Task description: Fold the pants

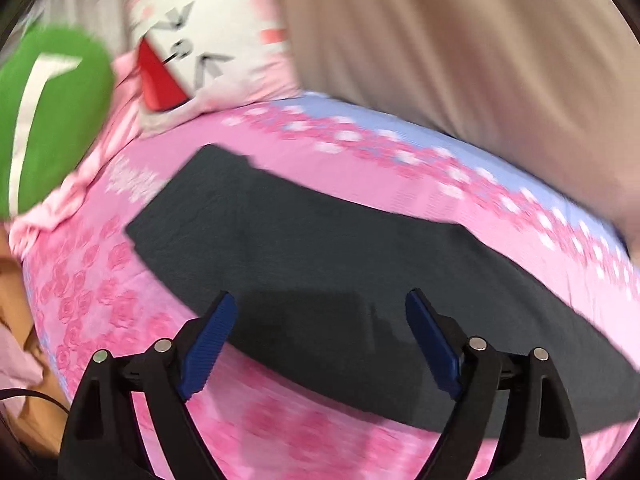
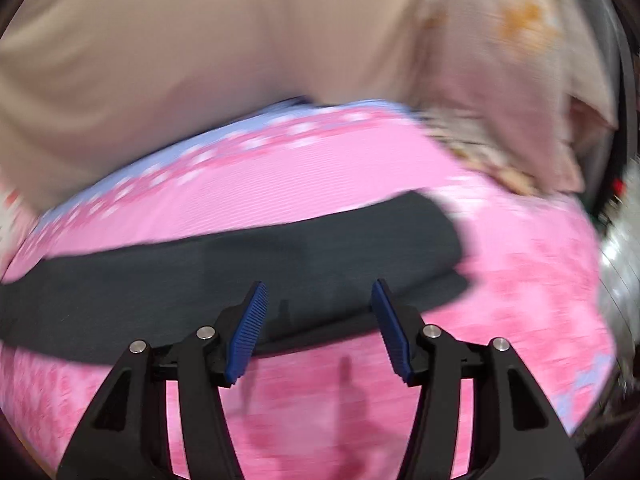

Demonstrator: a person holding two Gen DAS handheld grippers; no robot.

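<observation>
Where the pink sheet (image 1: 280,152) covers the bed, dark pants (image 1: 320,256) lie flat in a long strip. Left gripper (image 1: 320,312): jaws wide apart, empty, above pants. Right gripper (image 2: 319,300): jaws well apart, empty, over pants' near edge.

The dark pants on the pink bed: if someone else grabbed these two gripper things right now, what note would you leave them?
Left gripper: open, empty, above the pants' near edge.
Right gripper: open, empty, above the near edge by the other end of the pants.
Pants: lying in a long flat strip across the pink bedsheet, held by neither gripper.
Done: they look already doubled lengthwise, though blur makes that uncertain.
Left: probably grip an end and fold the strip shorter.
</observation>
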